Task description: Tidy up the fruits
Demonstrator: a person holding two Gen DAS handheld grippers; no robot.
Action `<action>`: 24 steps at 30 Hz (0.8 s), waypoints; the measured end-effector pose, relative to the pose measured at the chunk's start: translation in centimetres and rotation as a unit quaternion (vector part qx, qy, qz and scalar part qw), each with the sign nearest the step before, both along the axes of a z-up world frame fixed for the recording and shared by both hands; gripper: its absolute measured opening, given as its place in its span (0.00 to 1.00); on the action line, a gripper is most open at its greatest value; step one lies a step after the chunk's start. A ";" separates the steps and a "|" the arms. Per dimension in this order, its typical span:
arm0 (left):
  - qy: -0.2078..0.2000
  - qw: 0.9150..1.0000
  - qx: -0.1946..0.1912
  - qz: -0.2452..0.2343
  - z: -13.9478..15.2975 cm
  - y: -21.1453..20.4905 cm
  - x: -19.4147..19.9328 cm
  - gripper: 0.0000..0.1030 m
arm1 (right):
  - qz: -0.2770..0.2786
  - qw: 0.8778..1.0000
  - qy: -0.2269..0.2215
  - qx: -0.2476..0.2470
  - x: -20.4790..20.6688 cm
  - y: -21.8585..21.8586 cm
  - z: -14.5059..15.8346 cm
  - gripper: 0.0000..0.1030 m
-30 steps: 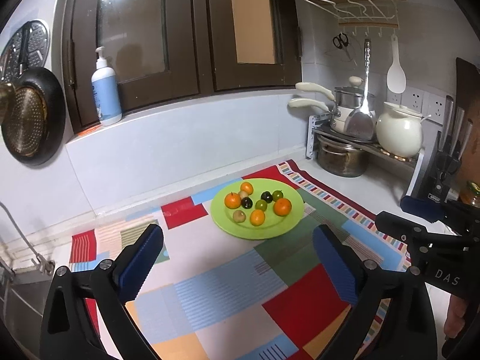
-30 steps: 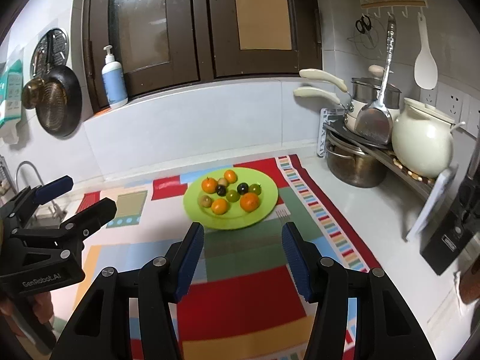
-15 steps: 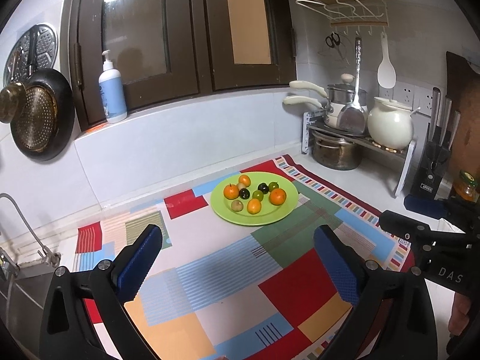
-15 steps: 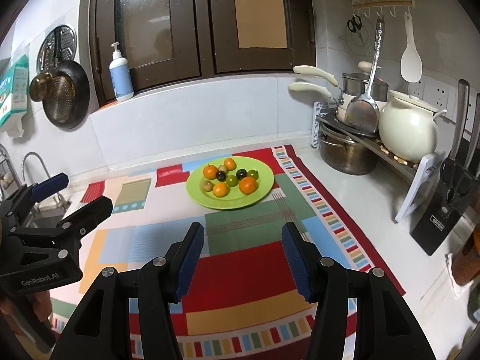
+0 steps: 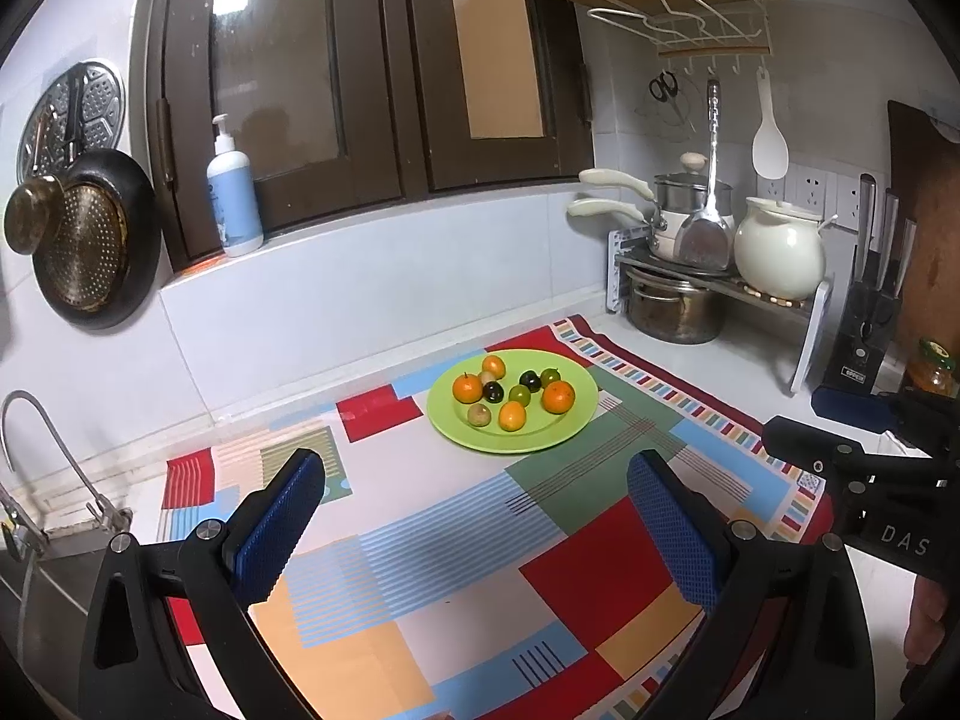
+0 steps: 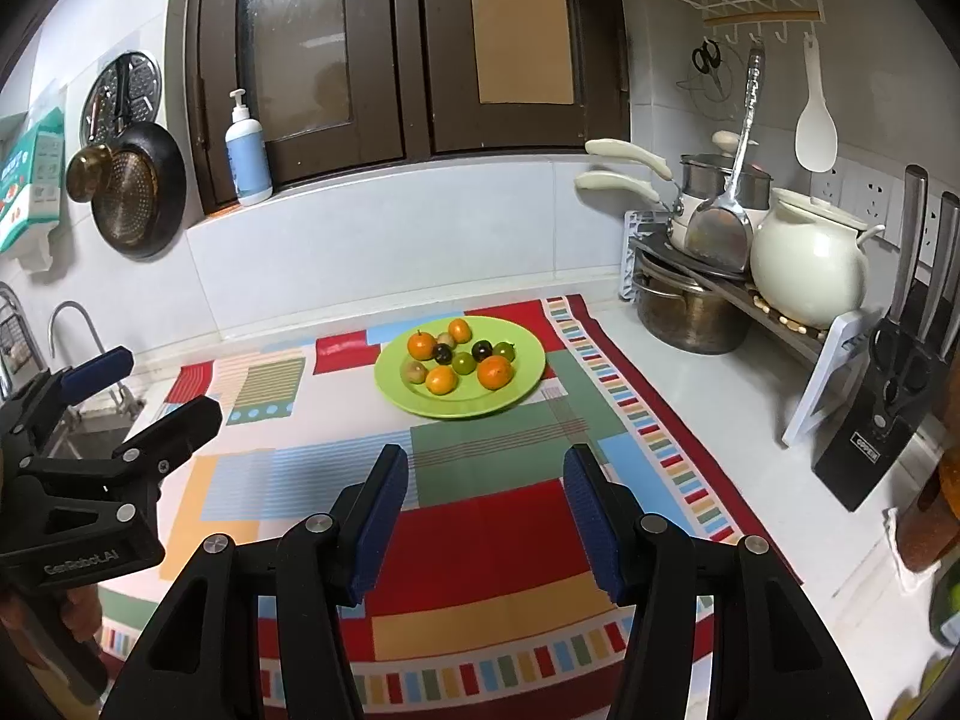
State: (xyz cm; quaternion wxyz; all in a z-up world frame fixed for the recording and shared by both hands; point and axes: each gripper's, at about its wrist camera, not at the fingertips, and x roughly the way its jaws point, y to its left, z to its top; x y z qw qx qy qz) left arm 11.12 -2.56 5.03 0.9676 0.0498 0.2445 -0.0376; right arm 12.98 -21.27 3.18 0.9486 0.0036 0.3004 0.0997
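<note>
**Small fruits gathered on a green plate, both grippers held back and empty**

A round lime-green plate [image 5: 512,402] sits on a patchwork cloth of red, blue, green and orange blocks [image 5: 456,540] spread over a white kitchen counter. On the plate lie small round fruits [image 6: 459,360]: four orange ones, two dark purple-black, two green and two brownish. They sit close together near the plate's middle, some touching. No fruit shows anywhere else on the cloth. With all of them on the one dish, the scene would suit fruit already collected there, or fruit waiting to be sorted elsewhere.

The left gripper [image 5: 474,531], black with blue ribbed pads, is spread wide and holds nothing. The right gripper [image 6: 486,516], of the same build, is also parted with nothing between its pads. Both hang above the near part of the cloth, well apart from the plate, probably to leave the dish in clear sight.

The right wrist view alone shows the left gripper from the side, and a boxed item on the far left wall. The left wrist view shows more of the curved tap [image 5: 42,450] and, at its right edge, part of the right gripper's body.
</note>
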 end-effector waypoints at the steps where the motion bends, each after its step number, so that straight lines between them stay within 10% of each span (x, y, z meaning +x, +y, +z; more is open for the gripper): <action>1: 0.000 1.000 0.001 0.000 0.0 0.0 -0.1 1.00 | 0.000 1.000 0.000 0.000 0.0 0.0 0.0 0.53; 24: -0.003 1.000 0.004 0.005 0.1 0.6 -0.7 1.00 | 0.008 1.000 0.004 -0.001 -0.4 0.5 -0.1 0.53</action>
